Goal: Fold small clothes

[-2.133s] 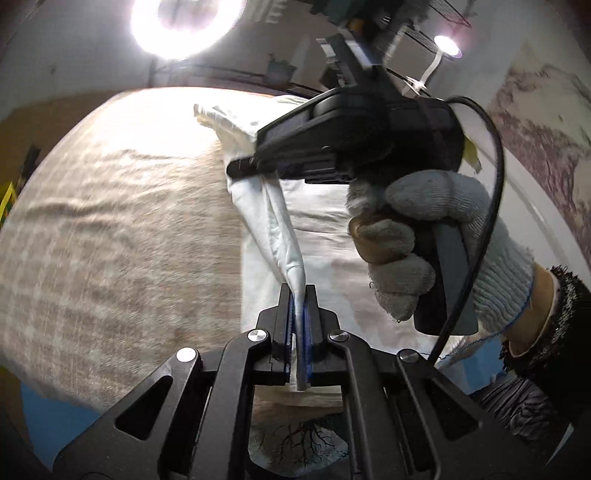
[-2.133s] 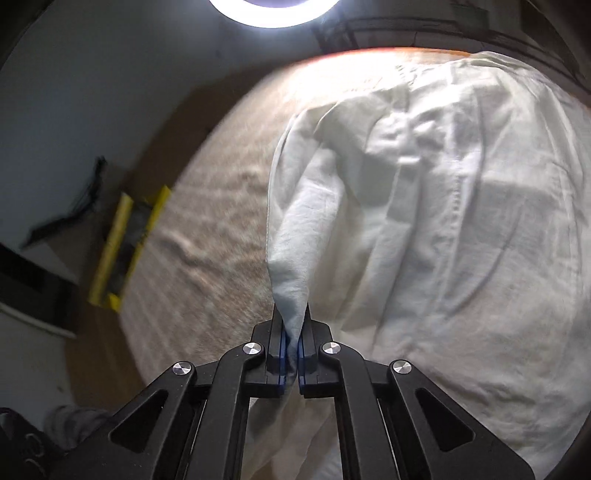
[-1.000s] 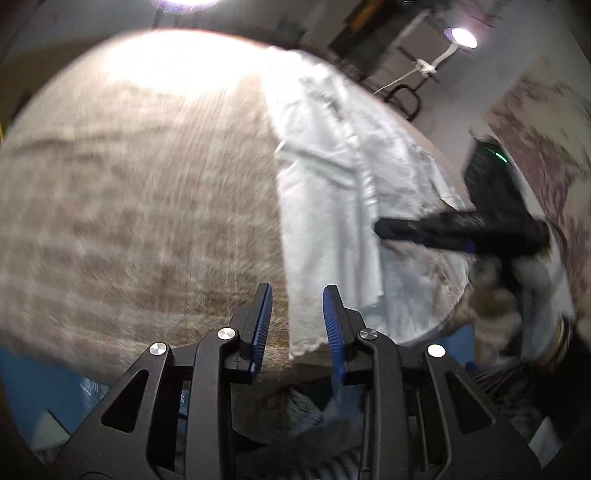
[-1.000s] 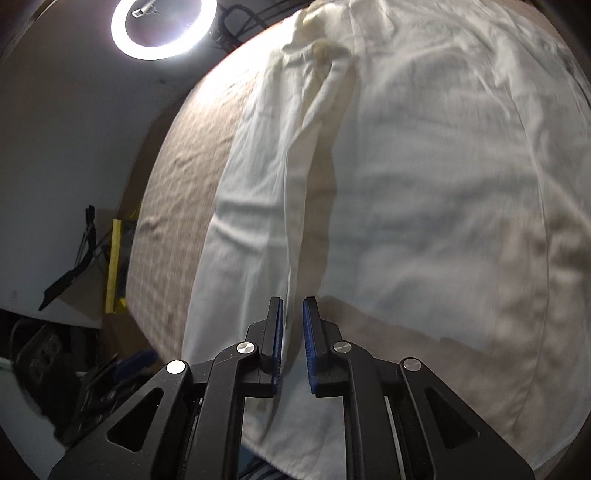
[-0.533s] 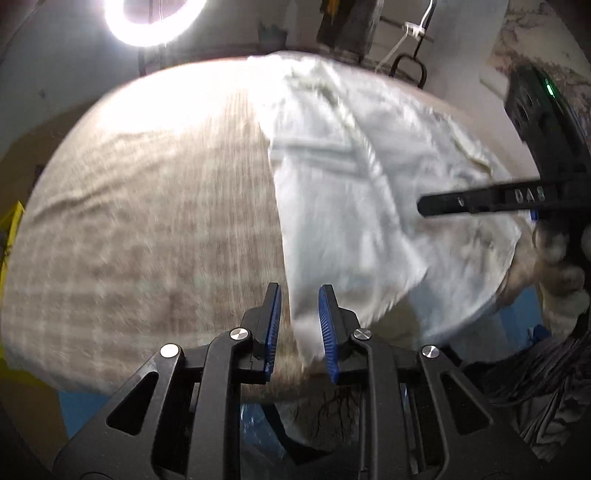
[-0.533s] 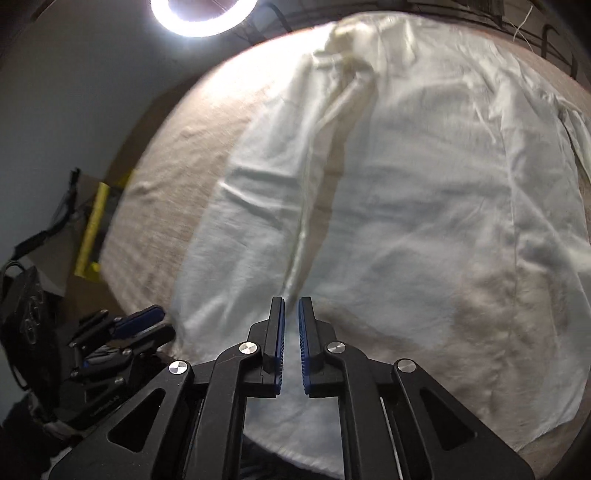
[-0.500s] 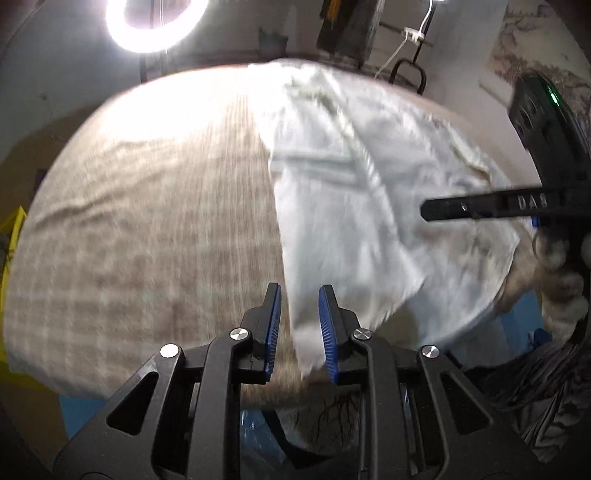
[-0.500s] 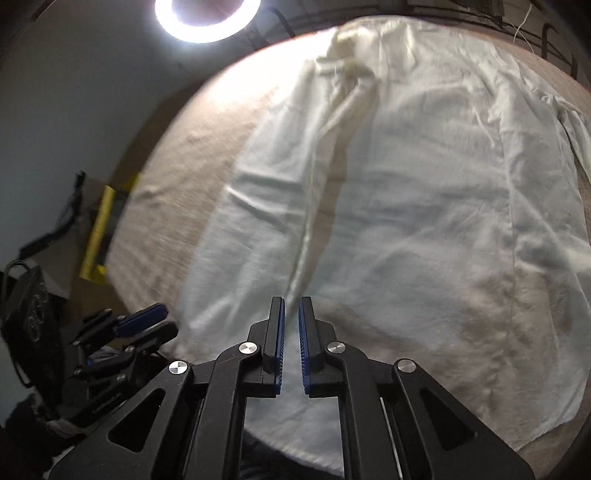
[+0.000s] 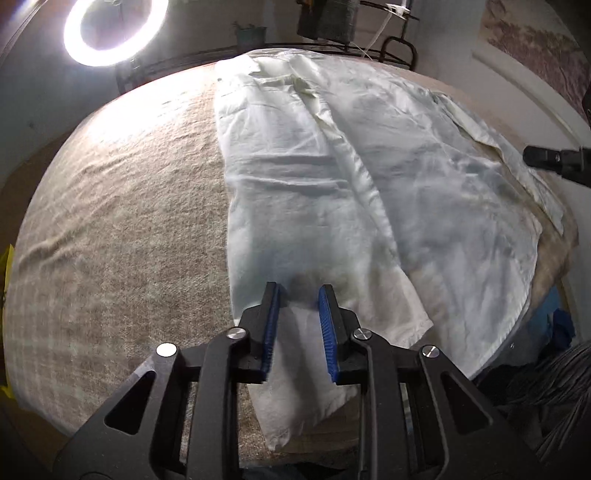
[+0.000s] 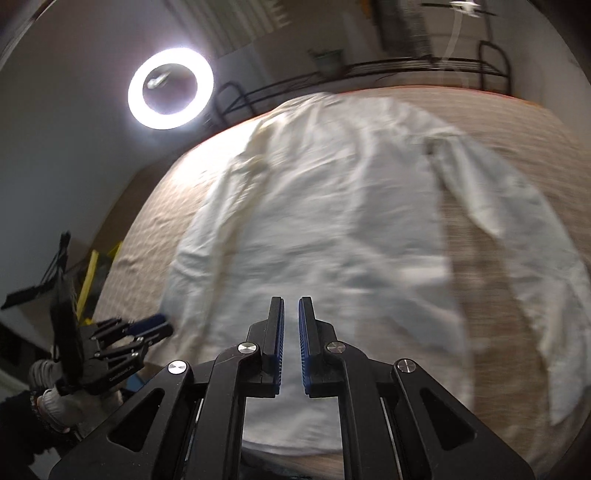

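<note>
White shirt (spread flat) covers beige-clothed table.

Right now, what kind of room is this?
Probably a home room set up for filming: a glowing ring light, a black metal rack, and a white shirt spread on a beige checked tablecloth.

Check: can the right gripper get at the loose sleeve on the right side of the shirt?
Probably yes. The right gripper is open and empty, and the sleeve lies flat and uncovered on the white shirt's right.
</note>
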The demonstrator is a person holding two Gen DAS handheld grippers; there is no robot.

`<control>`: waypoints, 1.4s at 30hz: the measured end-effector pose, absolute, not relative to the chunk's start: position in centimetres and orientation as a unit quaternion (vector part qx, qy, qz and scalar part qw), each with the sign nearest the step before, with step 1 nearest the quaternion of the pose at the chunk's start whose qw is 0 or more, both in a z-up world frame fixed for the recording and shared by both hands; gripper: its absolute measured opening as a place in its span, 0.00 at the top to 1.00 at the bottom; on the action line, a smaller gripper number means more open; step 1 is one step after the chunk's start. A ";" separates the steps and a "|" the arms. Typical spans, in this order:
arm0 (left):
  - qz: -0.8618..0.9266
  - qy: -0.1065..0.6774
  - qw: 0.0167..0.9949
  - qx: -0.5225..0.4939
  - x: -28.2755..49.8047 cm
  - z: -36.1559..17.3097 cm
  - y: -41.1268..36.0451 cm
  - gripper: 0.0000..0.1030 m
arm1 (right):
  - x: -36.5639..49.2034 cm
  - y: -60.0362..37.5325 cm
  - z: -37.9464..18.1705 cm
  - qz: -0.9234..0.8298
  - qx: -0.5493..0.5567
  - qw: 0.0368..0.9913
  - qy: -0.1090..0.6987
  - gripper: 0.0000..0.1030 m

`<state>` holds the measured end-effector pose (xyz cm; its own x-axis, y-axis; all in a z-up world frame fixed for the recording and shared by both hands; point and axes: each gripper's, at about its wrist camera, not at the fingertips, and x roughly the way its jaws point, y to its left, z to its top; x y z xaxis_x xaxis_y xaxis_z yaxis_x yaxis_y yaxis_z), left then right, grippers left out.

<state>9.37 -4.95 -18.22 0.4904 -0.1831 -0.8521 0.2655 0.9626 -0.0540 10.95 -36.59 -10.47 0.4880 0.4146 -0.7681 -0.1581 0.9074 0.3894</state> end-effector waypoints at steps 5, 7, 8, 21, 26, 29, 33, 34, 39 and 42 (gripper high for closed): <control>-0.126 0.487 0.863 0.044 9.9 -16.9 -5.5 0.78 | 10.3 -43.1 -10.3 0.109 0.179 0.864 0.459 0.81; -0.130 0.470 0.872 0.031 9.8 -15.4 -5.6 0.78 | 9.8 -45.4 -9.9 0.088 0.189 0.870 0.448 0.72; -0.136 0.457 0.878 0.027 9.7 -14.5 -5.8 0.78 | 9.6 -46.5 -9.7 0.076 0.191 0.873 0.443 0.67; -0.234 0.452 0.860 0.000 12.1 -11.5 -12.2 0.74 | 7.2 -61.9 -13.6 -0.088 0.301 0.836 0.450 0.54; -0.239 0.453 0.858 -0.010 12.4 -11.9 -12.9 0.74 | 6.8 -64.0 -16.8 -0.097 0.357 0.802 0.469 0.54; -0.237 0.458 0.857 -0.012 12.6 -12.3 -13.0 0.74 | 6.7 -64.2 -16.9 -0.090 0.371 0.801 0.461 0.54; -0.237 0.454 0.859 -0.002 12.4 -12.4 -13.3 0.74 | 7.2 -63.4 -16.8 -0.060 0.370 0.801 0.466 0.65; -0.236 0.453 0.860 -0.001 12.3 -12.4 -13.3 0.74 | 7.5 -62.9 -16.7 -0.052 0.367 0.801 0.470 0.79; -0.237 0.453 0.859 -0.005 12.2 -12.3 -13.1 0.74 | 8.2 -61.0 -14.9 -0.043 0.353 0.816 0.455 0.93; -0.234 0.452 0.860 -0.009 12.1 -12.3 -12.6 0.74 | 8.4 -58.8 -12.5 -0.026 0.334 0.838 0.432 0.94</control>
<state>12.06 -12.64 -12.30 0.4809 -0.4120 -0.7739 0.3949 0.8899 -0.2284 8.35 -58.77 -12.46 0.6256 0.2452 -0.7406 0.3310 0.7762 0.5366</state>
